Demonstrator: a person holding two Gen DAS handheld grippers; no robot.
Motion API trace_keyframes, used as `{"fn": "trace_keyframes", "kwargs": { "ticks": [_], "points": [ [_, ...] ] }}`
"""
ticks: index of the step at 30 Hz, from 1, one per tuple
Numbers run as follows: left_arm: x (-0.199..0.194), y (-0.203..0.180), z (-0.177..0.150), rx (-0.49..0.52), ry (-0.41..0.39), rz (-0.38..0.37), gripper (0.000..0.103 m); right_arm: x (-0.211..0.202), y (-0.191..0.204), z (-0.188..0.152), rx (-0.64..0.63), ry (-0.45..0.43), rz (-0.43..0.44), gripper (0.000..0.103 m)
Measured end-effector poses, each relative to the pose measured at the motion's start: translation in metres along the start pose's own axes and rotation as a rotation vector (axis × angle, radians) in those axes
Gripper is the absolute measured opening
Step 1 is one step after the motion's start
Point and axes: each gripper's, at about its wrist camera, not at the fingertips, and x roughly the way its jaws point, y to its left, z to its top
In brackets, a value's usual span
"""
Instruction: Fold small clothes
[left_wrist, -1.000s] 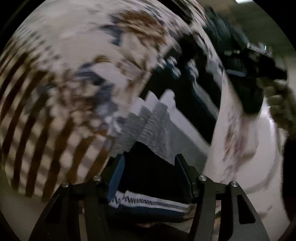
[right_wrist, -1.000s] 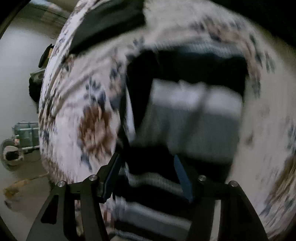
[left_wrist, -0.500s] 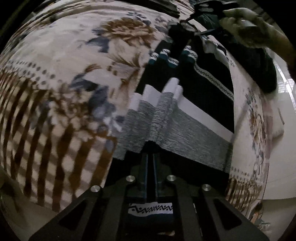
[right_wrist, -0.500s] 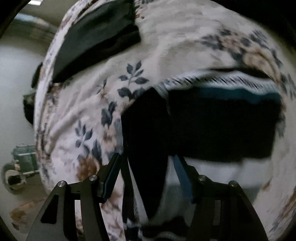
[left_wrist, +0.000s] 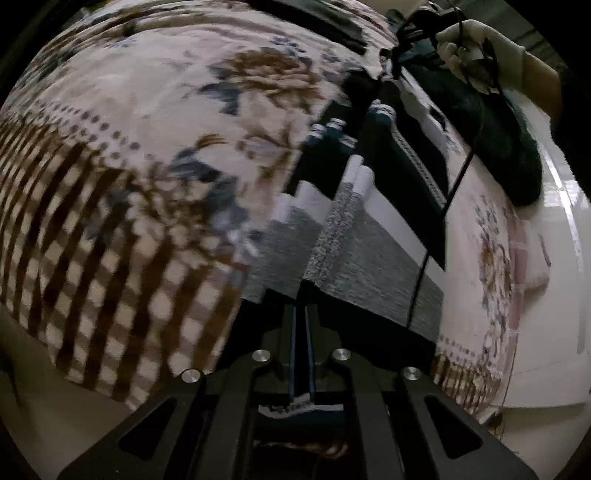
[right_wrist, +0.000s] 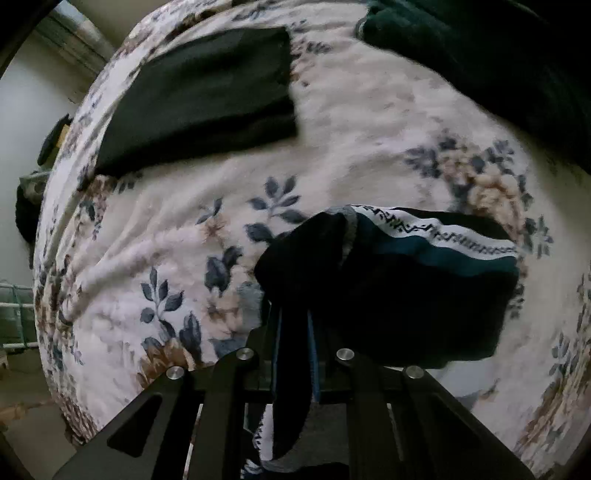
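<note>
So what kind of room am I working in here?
Probably a bedroom: the work surface is a bed covered by a plush floral blanket, with a folded dark garment lying on it and a striped knit garment spread out for folding.

one floral blanket (right_wrist: 332, 122) covers the bed. on it, three garments: one striped knit piece (left_wrist: 369, 254) in black, white, grey and teal, one folded black cloth (right_wrist: 207, 92), and one dark green heap (left_wrist: 498, 147), possibly more than a single item. two grippers; one gloved hand (left_wrist: 480, 51) shows.
</note>
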Motion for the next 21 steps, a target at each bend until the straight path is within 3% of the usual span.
{"fn": "trace_keyframes", "kwargs": {
  "ticks": [7, 9, 11, 13, 14, 15, 16, 17, 19, 21],
  "points": [
    [0.013, 0.044, 0.005, -0.093, 0.022, 0.065, 0.000, 0.051, 0.039, 0.001, -0.005, 0.029, -0.094, 0.013],
    [0.021, 0.061, 0.004, -0.145, 0.051, 0.053, 0.000, 0.061, 0.038, 0.001, 0.010, 0.051, -0.098, 0.014],
    [0.020, 0.076, 0.005, -0.201, 0.061, 0.024, 0.000, 0.061, 0.031, 0.003, 0.053, 0.086, -0.047, 0.023],
    [0.012, 0.080, 0.009, -0.219, 0.053, 0.005, 0.001, 0.051, 0.024, 0.003, 0.062, 0.118, 0.038, 0.044],
    [0.008, 0.080, 0.012, -0.224, 0.046, -0.020, 0.003, 0.043, 0.020, 0.000, 0.062, 0.125, 0.095, 0.060],
    [0.005, 0.080, 0.015, -0.230, 0.041, -0.064, 0.005, 0.026, 0.012, -0.009, 0.067, 0.116, 0.154, 0.063],
    [0.002, 0.077, 0.019, -0.230, 0.038, -0.084, 0.013, 0.013, 0.006, -0.017, 0.066, 0.103, 0.180, 0.063],
    [0.001, 0.072, 0.023, -0.218, 0.039, -0.098, 0.030, -0.002, -0.002, -0.028, 0.058, 0.087, 0.210, 0.063],
    [0.003, 0.058, 0.029, -0.170, 0.049, -0.147, 0.052, -0.031, -0.023, -0.061, 0.045, 0.059, 0.233, 0.063],
    [0.014, 0.042, 0.031, -0.117, 0.091, -0.150, 0.054, -0.052, -0.053, -0.113, 0.055, 0.047, 0.225, 0.063]
  ]
}}
